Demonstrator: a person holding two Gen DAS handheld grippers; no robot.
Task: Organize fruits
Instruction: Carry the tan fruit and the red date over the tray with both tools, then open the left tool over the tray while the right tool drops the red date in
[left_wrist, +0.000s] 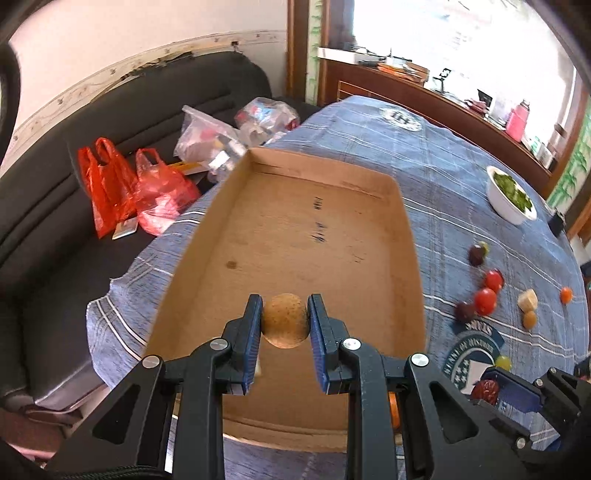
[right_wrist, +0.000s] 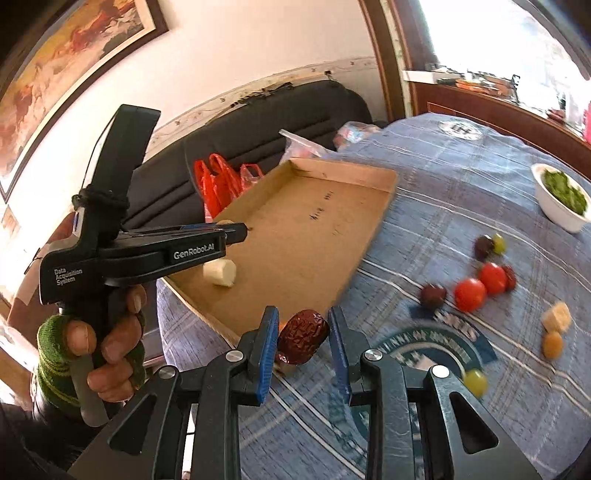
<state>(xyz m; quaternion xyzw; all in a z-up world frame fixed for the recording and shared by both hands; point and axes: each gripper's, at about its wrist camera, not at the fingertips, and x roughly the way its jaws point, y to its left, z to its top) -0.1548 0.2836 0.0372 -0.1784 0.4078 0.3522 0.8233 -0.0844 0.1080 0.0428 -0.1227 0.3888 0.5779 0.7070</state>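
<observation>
The left gripper (left_wrist: 285, 320) clamps a round, tan, finely speckled fruit (left_wrist: 285, 320) between its ribbed blue pads, holding it above the near end of a shallow cardboard tray (left_wrist: 402, 221) with low folded walls and a matte brown floor marked with faint dark scribbles. The right gripper (right_wrist: 303, 334) is closed on a wrinkled, glossy dark-red jujube (right_wrist: 303, 336), gripped just beside the tray's near corner and over the blue plaid tablecloth (right_wrist: 461, 192). Loose on the cloth lie two smooth red cherry tomatoes (right_wrist: 480, 286), dark purple grapes (right_wrist: 433, 295), a pale green grape (right_wrist: 475, 382) and a pale yellow chunk (right_wrist: 557, 316) touching a small orange fruit (right_wrist: 552, 344). A white bowl of chopped greens (right_wrist: 561, 201) stands well apart at the far right. Only the right wrist view shows the person's hand (right_wrist: 107, 354) in a green knit sleeve around the left gripper's handle, a cream-coloured cylindrical piece (right_wrist: 220, 272) lying in the tray, and a framed painting (right_wrist: 66, 48). The left wrist view shows more fully the crinkled red plastic bags (left_wrist: 129, 188) on the black sofa (left_wrist: 55, 258).
</observation>
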